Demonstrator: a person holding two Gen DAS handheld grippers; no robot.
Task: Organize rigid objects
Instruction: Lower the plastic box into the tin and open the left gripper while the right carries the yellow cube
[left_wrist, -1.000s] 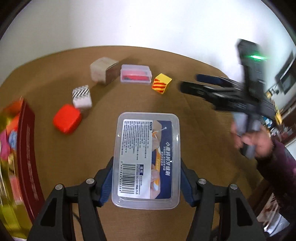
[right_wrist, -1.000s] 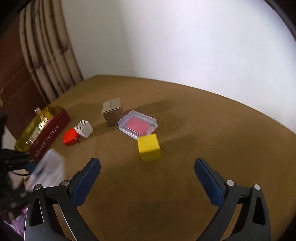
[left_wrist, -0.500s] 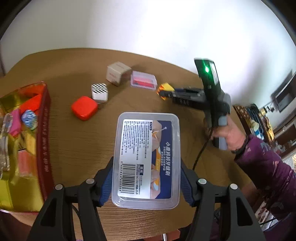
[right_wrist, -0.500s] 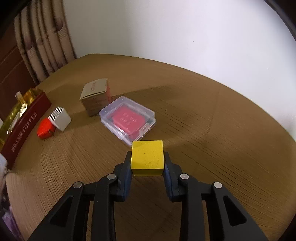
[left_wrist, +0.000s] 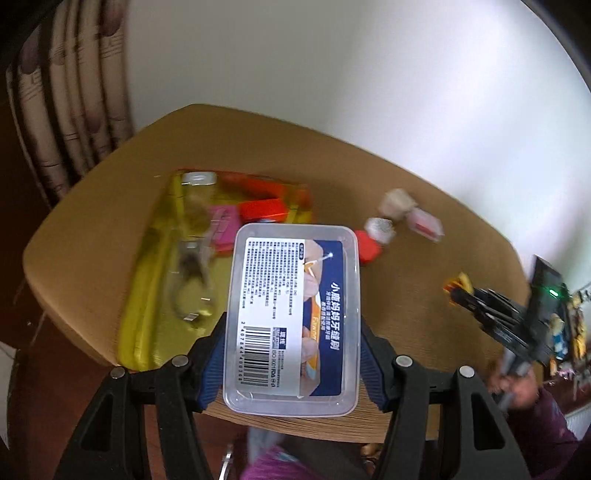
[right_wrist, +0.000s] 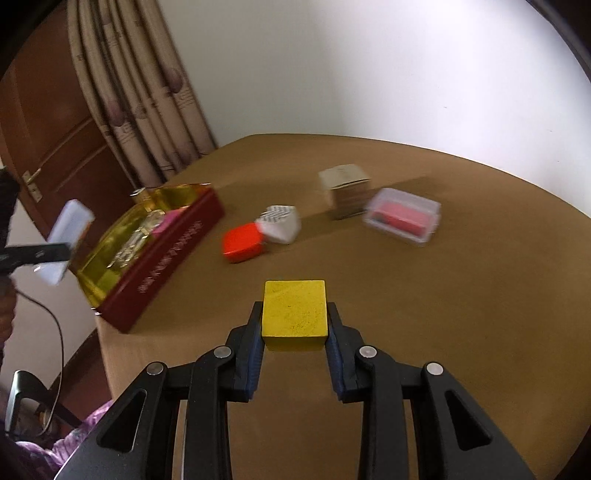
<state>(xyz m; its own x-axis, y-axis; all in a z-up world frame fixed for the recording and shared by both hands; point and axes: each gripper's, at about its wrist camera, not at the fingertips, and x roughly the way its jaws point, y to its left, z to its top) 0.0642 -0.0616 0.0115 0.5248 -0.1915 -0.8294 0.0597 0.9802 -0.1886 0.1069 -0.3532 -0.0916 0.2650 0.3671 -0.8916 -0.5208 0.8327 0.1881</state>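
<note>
the left claw (left_wrist: 291, 363) is clamped on a clear plastic box with a label (left_wrist: 293, 317). the right claw (right_wrist: 294, 345) is clamped on a yellow wooden cube (right_wrist: 294, 312). the red and gold tin box (right_wrist: 147, 251) holds some things, but four more wait on the brown surface (right_wrist: 461, 314).

Tin (left_wrist: 147, 295): contents motion-blurred, unreadable. Clear labelled box (left_wrist: 293, 317) hides tin's 3 o'clock edge and table (left_wrist: 424, 280) behind.

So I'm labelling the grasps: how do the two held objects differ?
The clear plastic box is flat, see-through and labelled with a barcode; the yellow cube is opaque and plain. The box spreads the left gripper wide; the cube needs only a narrow grip from the right gripper. Both are clamped between jaws.
</note>
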